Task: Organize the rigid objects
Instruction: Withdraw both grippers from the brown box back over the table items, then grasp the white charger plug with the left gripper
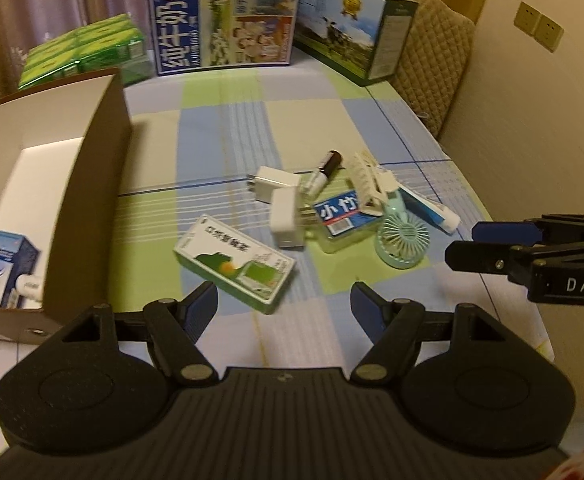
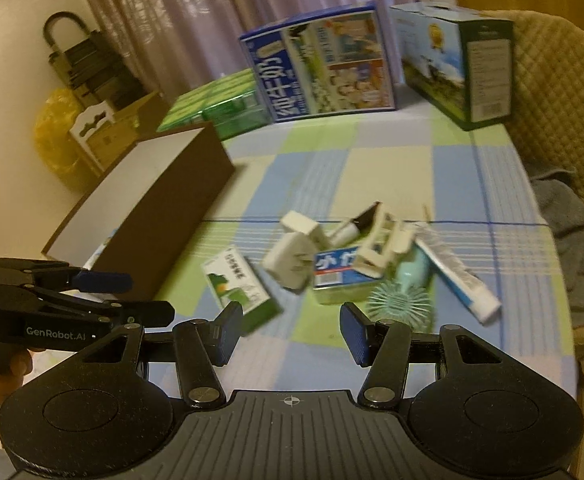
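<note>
Brown box (image 1: pixel 104 184): stands left on the checked cloth (image 1: pixel 220 128), open-topped, a blue carton (image 1: pixel 8 268) already inside.
Left gripper (image 1: pixel 284 304): spread, empty, above the green box (image 1: pixel 234 268).
Pile: white adapters (image 1: pixel 284 216), fan (image 1: pixel 402 240) and tube (image 1: pixel 432 210) lie touching, mid-table.
Right gripper (image 2: pixel 286 334): part-spread, empty.
Advice: probably take the separate green box first, jaws across its narrow sides.

Both cameras sit just behind their own fingers and look forward and steeply down onto the checked surface (image 1: pixel 252 120), close above its near edge. The left view looks from beside the brown box (image 1: pixel 92 184), the right view from further right. Both share the pile of small items (image 1: pixel 332 208), and each catches the other gripper at its edge.
</note>
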### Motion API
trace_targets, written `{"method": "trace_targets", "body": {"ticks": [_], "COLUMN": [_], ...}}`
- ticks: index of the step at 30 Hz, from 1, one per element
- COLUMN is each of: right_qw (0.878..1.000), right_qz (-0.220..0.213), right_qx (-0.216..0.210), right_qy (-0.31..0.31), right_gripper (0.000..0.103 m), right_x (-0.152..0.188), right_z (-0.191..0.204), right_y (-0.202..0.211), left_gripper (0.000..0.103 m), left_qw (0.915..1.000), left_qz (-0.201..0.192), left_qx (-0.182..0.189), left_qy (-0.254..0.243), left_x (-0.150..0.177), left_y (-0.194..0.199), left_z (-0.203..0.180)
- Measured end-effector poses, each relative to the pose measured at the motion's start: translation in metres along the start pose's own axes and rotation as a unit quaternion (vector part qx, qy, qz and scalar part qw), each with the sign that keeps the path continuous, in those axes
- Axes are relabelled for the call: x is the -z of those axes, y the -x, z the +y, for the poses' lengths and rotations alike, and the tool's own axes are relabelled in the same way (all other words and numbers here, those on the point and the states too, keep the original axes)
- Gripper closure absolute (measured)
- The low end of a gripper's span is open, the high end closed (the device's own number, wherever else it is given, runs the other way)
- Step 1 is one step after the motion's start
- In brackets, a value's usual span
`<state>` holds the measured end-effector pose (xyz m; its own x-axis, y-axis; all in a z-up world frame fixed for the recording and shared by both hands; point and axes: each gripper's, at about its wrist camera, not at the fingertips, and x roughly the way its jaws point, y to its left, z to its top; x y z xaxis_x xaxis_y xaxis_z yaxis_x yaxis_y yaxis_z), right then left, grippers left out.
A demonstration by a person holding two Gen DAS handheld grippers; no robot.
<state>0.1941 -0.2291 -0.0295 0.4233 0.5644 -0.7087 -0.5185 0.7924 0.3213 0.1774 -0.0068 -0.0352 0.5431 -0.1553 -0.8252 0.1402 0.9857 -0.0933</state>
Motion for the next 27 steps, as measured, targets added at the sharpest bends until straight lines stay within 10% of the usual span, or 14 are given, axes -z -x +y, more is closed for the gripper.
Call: {"method": "trace_targets", "body": {"ticks": [27], "right_qw": [0.992], "right_qz": [0.003], "right_qx": [0.117], "right_qy": [-0.039], "right_gripper": [0.052], "right_x": [-0.009], "right_z": [-0.129], "right_y": [-0.032], "left_gripper": [0.038], "left_qw": [0.999], "left_qz": [0.029], "left_qx": [0.033], "left_qy": [-0.013], "left_x": [-0.036], "left_y": [-0.103], "left_z": [0.003]}}
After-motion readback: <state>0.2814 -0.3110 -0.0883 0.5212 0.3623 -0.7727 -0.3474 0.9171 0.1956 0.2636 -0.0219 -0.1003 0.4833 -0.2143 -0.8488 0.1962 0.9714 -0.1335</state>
